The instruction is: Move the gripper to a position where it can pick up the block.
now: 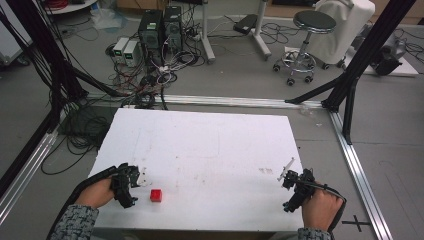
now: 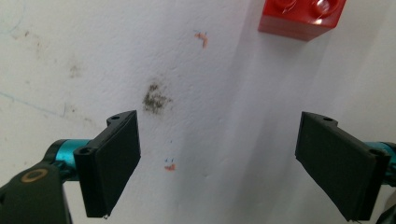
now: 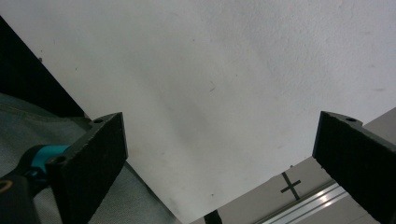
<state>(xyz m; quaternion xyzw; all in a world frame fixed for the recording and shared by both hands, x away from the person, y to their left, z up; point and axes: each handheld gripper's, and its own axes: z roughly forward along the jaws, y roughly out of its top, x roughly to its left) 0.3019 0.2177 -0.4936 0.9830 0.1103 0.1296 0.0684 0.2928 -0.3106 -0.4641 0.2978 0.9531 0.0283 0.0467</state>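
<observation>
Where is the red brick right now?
In the high view the red brick lies on the white table, near its front-left edge, just right of the left gripper, apart from it.

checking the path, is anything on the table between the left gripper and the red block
No object. In the left gripper view only bare white table with a dark smudge lies between the open left gripper and the red block.

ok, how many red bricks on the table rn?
1. A small red plastic studded brick lies near the front-left of the white table, just right of the left hand-held gripper; in the left gripper view it sits ahead of the open jaws.
</observation>
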